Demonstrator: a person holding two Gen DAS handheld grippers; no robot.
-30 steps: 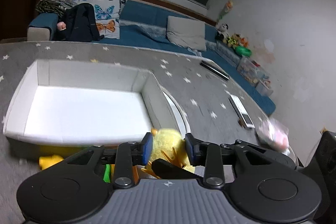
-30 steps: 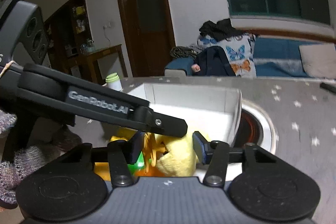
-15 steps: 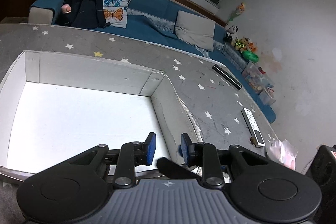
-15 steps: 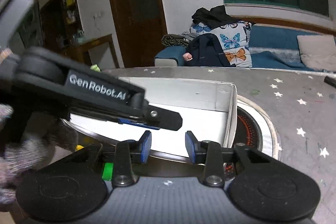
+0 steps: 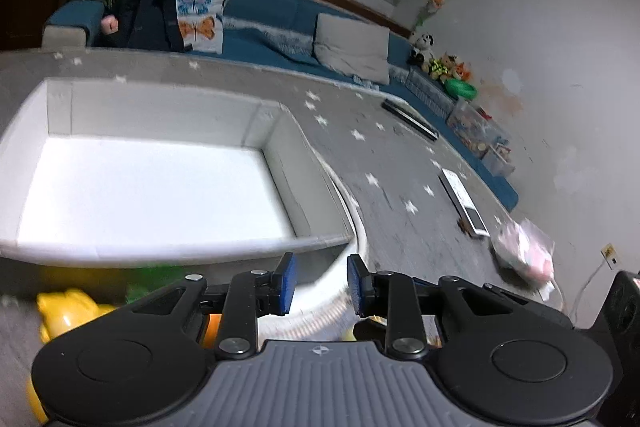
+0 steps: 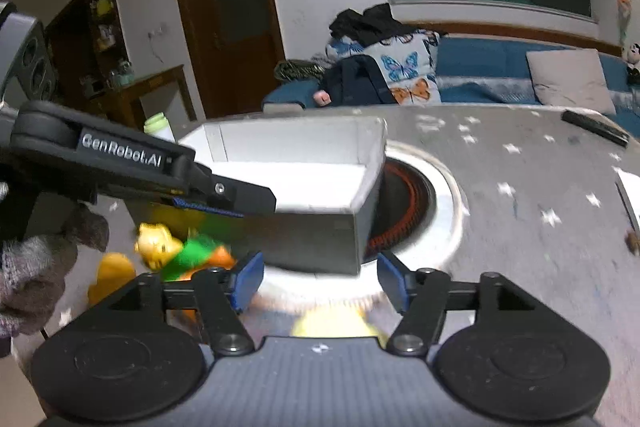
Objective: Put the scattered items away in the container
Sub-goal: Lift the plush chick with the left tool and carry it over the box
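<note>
Currently, one white container (image 5: pixel 160 243) occupies the tabletop (image 5: pixel 400 163) at frame left. Left hand-held gripper (image 5: pixel 319 283): clenched, empty. Right hand-held gripper (image 6: pixel 319 277): just been opening, nothing gripped. One yellow-green toy (image 6: pixel 176 251) lies lower left, outside.

Matt white cardboard-like box (image 5: pixel 168 115), grey star-print cloth table cover (image 5: pixel 400 163), glossy yellow toy (image 6: pixel 154 245), perhaps plastic
</note>
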